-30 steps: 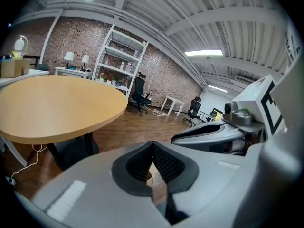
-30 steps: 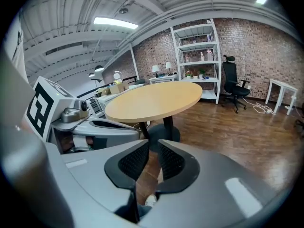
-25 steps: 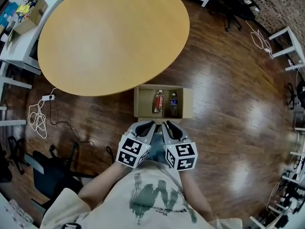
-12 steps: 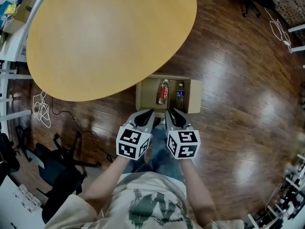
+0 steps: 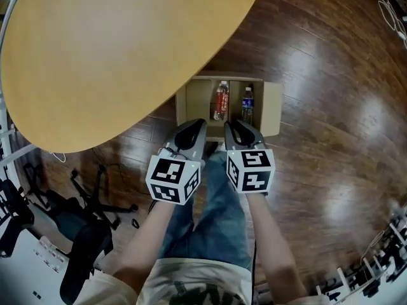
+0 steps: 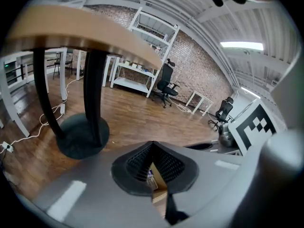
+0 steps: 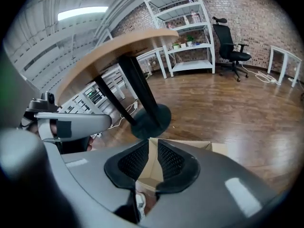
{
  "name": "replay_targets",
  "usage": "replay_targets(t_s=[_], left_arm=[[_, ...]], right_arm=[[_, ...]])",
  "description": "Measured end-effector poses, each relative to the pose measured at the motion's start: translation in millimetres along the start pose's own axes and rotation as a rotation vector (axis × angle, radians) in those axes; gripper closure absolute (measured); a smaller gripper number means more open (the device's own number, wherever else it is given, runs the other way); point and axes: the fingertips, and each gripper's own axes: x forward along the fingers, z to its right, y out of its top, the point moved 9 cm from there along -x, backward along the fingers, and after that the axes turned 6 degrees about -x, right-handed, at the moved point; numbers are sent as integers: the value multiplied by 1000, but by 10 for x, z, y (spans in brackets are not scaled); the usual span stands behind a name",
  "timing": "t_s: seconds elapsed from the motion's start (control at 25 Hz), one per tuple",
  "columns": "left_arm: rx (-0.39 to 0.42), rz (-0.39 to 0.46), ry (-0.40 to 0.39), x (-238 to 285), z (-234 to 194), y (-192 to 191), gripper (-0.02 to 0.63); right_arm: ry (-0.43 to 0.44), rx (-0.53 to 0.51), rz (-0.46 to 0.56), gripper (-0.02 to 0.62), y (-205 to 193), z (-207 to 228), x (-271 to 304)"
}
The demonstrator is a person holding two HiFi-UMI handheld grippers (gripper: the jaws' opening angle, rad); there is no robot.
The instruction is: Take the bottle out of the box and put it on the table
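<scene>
The red-labelled bottle (image 5: 220,100) and the blue-labelled bottle (image 5: 247,105) sit side by side inside the open cardboard box (image 5: 272,112), close together but apparently not touching. Neither has been lifted, and which of the two is meant cannot be told. The box stands on the wooden floor (image 5: 318,138), its far side tucked just under the near edge of the round surface (image 5: 114,49), whose visible top carries nothing. The left tongs (image 5: 193,129) and the right tongs (image 5: 236,128) hang side by side just short of the box's near wall, pointing down toward it and well clear of both bottles. In its own view the left tongs look clenched, tips meeting on nothing, with only the box and a bottle showing beyond them. The right tongs stand a narrow slit apart and empty, with cardboard showing through the gap. So the task looks barely begun: the reach into the box, the grasp, the lift and the setting down on the surface all remain.
</scene>
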Motion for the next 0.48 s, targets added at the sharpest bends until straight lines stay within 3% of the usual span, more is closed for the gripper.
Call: replay_targets(t_s=[0.48], left_arm=[[8,-122,33,940,-621,-800,606]], right_arm=[[18,71,-41,515,-859,625,1275]])
